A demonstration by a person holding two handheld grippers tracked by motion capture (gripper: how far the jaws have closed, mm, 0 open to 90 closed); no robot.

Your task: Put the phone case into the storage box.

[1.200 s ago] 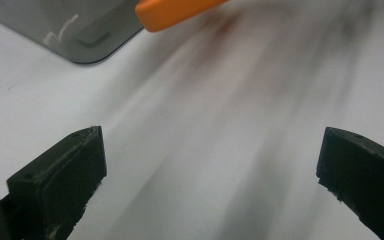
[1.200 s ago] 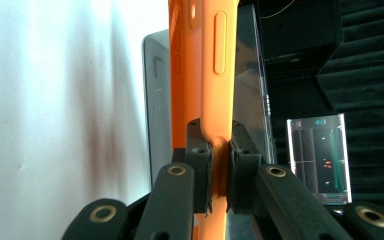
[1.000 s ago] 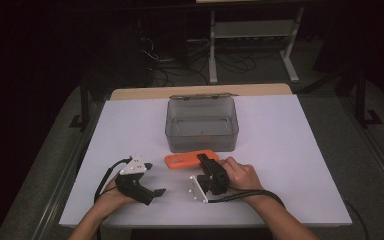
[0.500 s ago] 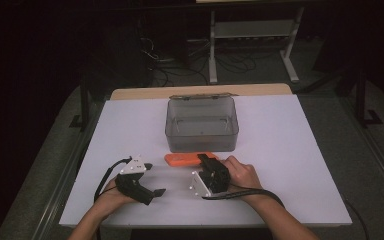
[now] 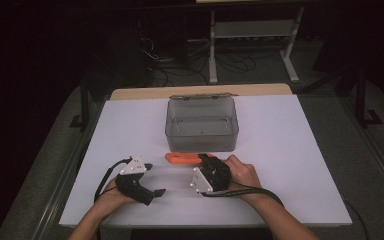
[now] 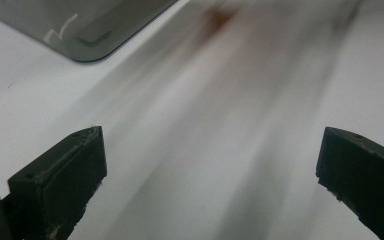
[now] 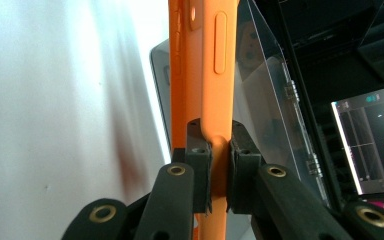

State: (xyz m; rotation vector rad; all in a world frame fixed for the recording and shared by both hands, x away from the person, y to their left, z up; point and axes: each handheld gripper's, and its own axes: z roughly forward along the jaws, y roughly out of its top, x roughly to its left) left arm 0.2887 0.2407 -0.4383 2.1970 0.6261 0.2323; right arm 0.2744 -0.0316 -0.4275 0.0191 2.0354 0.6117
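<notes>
Nearest the person, the left gripper [image 5: 152,192] is held low over the white table [image 5: 290,165], black plastic body with a grey three-cornered plate on top and a black cable trailing back. In the left gripper view its two black jaws are spread wide apart with nothing between them; blocky matte pads, chipped edges, only smooth white tabletop is seen in the gap.

Just to the right, the right gripper [image 5: 207,161] is gripped by a hand [image 5: 242,172], also black with a grey plate. In the right gripper view its fingers [image 7: 198,165] are pinched onto the edge of an orange phone case [image 7: 205,80]; brass-coloured screws are seen on the black linkage. The case is smooth, matte, rubbery-looking, with rounded edge, a raised oblong side button and a small round hole. In the high view the orange phone case [image 5: 182,158] is seen lying flat and long on the table, between the grippers and the box, close in front of the box.

Farther back, a clear smoky-grey plastic box [image 5: 202,125] is set mid-table, rectangular with rounded corners, lid hinged open at the rear. No readable writing or brand is made out anywhere.
</notes>
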